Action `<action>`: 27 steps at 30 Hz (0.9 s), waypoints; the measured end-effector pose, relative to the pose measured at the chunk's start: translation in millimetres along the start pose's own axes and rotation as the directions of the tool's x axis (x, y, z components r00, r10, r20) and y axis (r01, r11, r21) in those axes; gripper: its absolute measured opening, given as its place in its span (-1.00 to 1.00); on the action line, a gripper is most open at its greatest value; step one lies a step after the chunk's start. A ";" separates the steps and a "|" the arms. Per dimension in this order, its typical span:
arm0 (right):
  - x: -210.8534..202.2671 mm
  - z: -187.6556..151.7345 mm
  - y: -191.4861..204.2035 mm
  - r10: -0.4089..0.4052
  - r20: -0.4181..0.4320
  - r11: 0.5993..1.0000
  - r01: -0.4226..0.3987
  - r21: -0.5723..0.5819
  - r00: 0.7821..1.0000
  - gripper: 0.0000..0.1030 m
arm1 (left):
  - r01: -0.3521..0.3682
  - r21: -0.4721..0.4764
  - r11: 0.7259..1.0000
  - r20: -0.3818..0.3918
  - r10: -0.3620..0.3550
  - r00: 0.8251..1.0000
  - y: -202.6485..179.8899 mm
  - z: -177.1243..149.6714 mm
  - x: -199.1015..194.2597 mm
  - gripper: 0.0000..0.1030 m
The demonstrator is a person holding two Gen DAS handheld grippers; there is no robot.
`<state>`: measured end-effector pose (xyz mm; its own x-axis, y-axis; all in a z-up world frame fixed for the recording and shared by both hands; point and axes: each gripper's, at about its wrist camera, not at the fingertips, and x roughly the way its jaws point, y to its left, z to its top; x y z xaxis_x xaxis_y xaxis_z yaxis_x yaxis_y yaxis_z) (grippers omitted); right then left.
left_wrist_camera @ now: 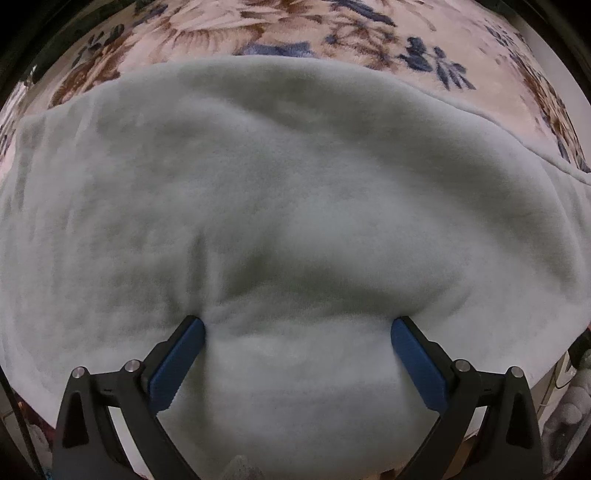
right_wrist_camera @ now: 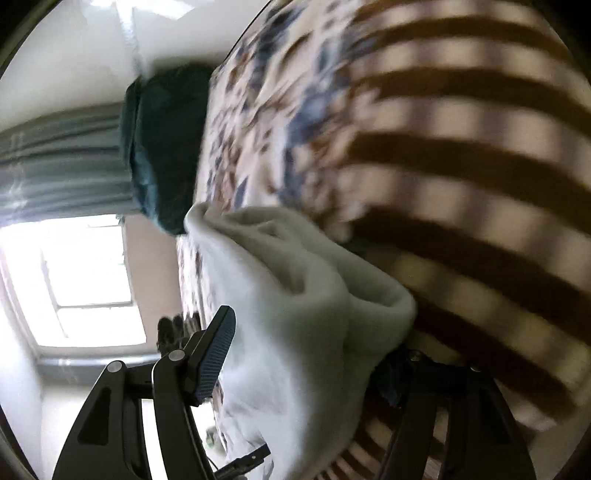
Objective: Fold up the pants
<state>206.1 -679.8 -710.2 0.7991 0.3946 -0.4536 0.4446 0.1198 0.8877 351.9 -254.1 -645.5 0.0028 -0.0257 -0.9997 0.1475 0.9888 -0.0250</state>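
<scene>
The pants are pale grey-green fleece, spread wide over a floral blanket in the left wrist view. My left gripper is open, its blue-padded fingers pressed down onto the fleece with a hump of cloth between them. In the right wrist view the camera is rolled on its side. A bunched fold of the pants lies between the fingers of my right gripper. The left finger stands apart from the cloth; the right finger is hidden behind the fleece. The jaws look wide apart.
The floral blanket covers the bed beyond the pants. In the right wrist view a brown-and-cream striped blanket fills the right side, a dark teal bundle lies by the bed edge, and a bright window and curtain are at left.
</scene>
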 end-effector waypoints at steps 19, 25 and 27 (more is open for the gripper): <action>9.5 -52.0 142.8 -0.212 0.140 0.950 0.238 -0.201 0.967 -0.61 | 0.010 -0.163 0.986 0.087 0.004 0.996 128.7 8.7 -71.8 1.00; 29.8 -149.4 247.1 -0.292 0.243 0.853 0.367 -0.372 0.925 -0.61 | -0.047 -0.219 0.975 0.075 0.065 0.995 227.6 -8.4 -82.6 1.00; 49.5 -199.7 270.5 -0.309 0.257 0.812 0.395 -0.430 0.916 -0.61 | -0.057 -0.246 0.968 0.063 0.075 0.995 267.9 -16.8 -84.5 1.00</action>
<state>285.1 -445.9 -476.6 0.6987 0.0898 -0.7097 0.5023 0.6448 0.5761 374.5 15.4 -567.8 0.0762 0.0393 -0.9963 -0.1010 0.9944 0.0315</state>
